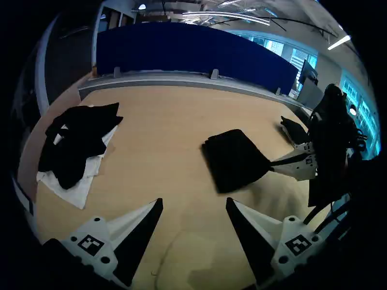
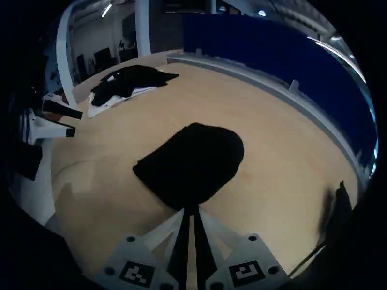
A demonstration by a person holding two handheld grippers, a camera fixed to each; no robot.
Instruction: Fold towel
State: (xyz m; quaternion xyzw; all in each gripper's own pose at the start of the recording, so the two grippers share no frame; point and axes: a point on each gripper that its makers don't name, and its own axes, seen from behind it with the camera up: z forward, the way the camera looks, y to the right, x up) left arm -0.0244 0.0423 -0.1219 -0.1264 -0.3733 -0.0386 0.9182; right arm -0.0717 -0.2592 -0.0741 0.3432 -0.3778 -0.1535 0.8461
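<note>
My right gripper: jaws closed, apparently pinching the near edge of the folded black towel, which lies flat on the worktop. My left gripper: jaws spread, empty. A heap of cloths lies well apart.

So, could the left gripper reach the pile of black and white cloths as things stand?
Probably yes: the left gripper is open and bare table lies between it and the cloth pile. The right gripper, pinching the folded towel, sits well aside.
</note>
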